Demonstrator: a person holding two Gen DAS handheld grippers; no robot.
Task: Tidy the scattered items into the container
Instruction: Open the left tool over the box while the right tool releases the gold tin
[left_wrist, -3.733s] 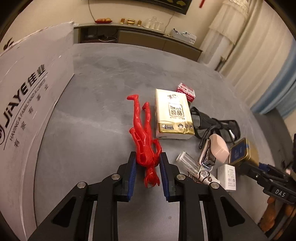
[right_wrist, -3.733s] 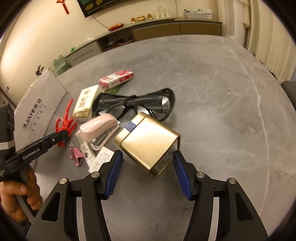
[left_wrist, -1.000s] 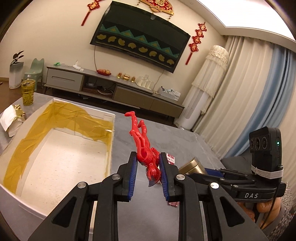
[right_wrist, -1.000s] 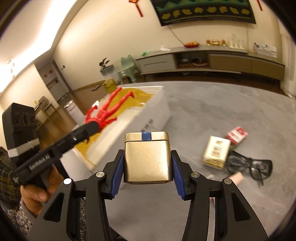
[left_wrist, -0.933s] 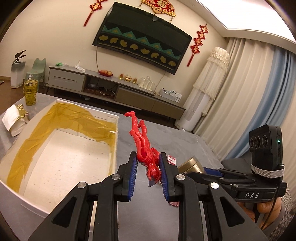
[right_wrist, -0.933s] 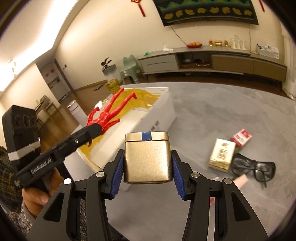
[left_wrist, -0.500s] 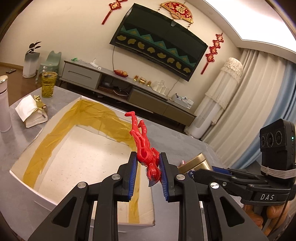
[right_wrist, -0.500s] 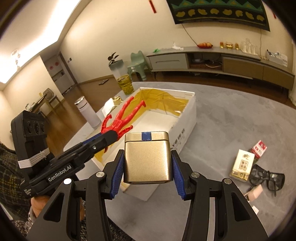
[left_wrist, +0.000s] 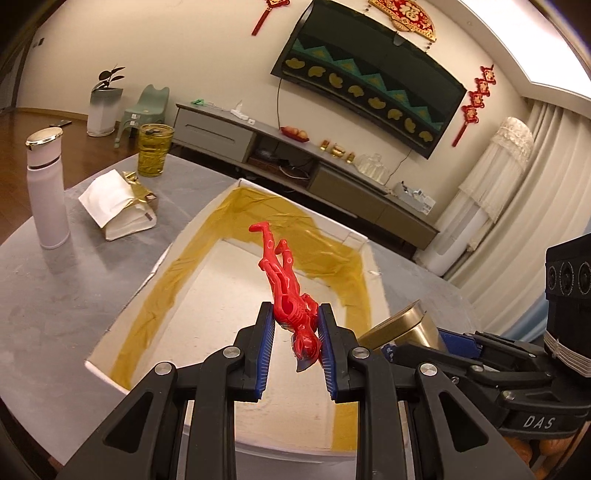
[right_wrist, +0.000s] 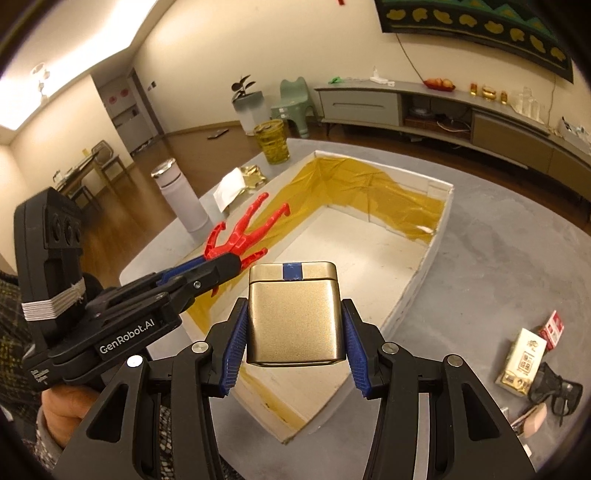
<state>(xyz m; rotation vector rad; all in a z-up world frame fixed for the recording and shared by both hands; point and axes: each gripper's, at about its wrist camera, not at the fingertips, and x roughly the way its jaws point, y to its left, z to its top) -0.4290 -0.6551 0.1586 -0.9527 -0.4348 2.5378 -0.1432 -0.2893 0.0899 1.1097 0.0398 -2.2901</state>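
Red plastic figure (left_wrist: 287, 295) hangs head-down between the blue pads of the left gripper (left_wrist: 295, 354), clamped at its torso with its legs pointing out over the open white box (left_wrist: 155, 291). Beside it, the right gripper (right_wrist: 293, 347) pinches a gold tin (right_wrist: 293, 317) by its side walls, above the box's near corner. Both loads look ready to drop, so lower each well inside the walls before letting go, the tin flat and apart from the figure. On the grey table (right_wrist: 498, 280) a tissue pack (right_wrist: 522, 360), red packet (right_wrist: 553, 328) and sunglasses (right_wrist: 554, 395) remain.
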